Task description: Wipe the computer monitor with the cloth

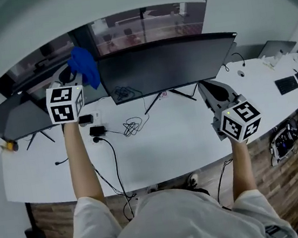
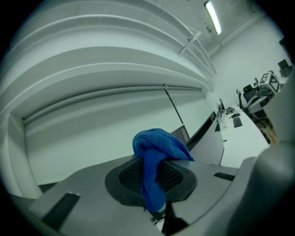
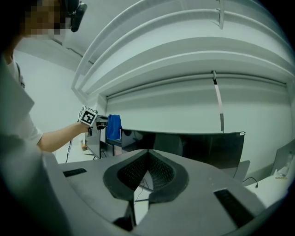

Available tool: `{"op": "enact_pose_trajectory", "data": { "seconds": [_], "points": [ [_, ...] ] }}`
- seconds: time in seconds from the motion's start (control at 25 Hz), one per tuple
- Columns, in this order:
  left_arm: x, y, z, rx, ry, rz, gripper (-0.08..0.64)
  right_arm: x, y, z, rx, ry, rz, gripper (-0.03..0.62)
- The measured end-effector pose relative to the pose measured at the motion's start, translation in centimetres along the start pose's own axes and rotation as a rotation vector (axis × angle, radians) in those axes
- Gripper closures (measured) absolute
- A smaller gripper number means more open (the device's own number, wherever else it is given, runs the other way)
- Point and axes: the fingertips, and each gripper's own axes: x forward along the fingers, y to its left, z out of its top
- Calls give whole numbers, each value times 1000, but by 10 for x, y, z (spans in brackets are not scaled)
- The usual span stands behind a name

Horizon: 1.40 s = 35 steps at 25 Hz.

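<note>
Head view: my left gripper [image 1: 78, 76] is clamped on the cloth [image 1: 84, 64], held up at the monitor's [image 1: 169, 64] top left corner, over the desk's [image 1: 174, 145] back edge. My right gripper [image 1: 206, 86] is closed on nothing. Wiping looks barely begun, with nearly all the screen left. I cannot tell if the cloth touches the glass.

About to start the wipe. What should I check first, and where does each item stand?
1. Cloth clamped in left gripper: ok.
2. Cloth up at monitor's top left corner: ok.
3. Cloth touching the screen: cannot tell.
4. Right gripper empty, jaws together, away from the screen: ok.
5. Cables lie on the desk below the screen, off the wipe path: ok.
</note>
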Motion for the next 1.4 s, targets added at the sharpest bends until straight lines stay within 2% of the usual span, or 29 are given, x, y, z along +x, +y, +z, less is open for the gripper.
{"op": "enact_pose_trajectory", "data": {
  "seconds": [0.16,0.28,0.36,0.44,0.64,0.88,1.04,1.24,1.4],
  "points": [
    [21,6,-7,83,132,38,500,-1,-37,5,75,-87,28,580],
    [45,-16,-10,119,211,3,500,-1,-61,-1,52,-75,41,580],
    [55,-28,-8,124,229,13,500,-2,-75,-5,25,-56,45,580],
    [60,-32,-5,114,232,40,500,-4,-89,-10,19,-44,56,578],
    [72,-59,9,101,246,45,500,-14,-126,-18,53,-35,82,580],
    [100,-125,44,134,215,33,502,-34,-168,-24,50,-35,81,580],
    [125,-180,70,171,183,0,502,-50,-196,-31,62,-33,68,580],
    [157,-240,104,140,143,-79,502,-69,-240,-40,71,-24,8,578],
    [180,-289,129,162,134,-160,502,-89,-270,-43,78,-20,-43,578]
  ]
}}
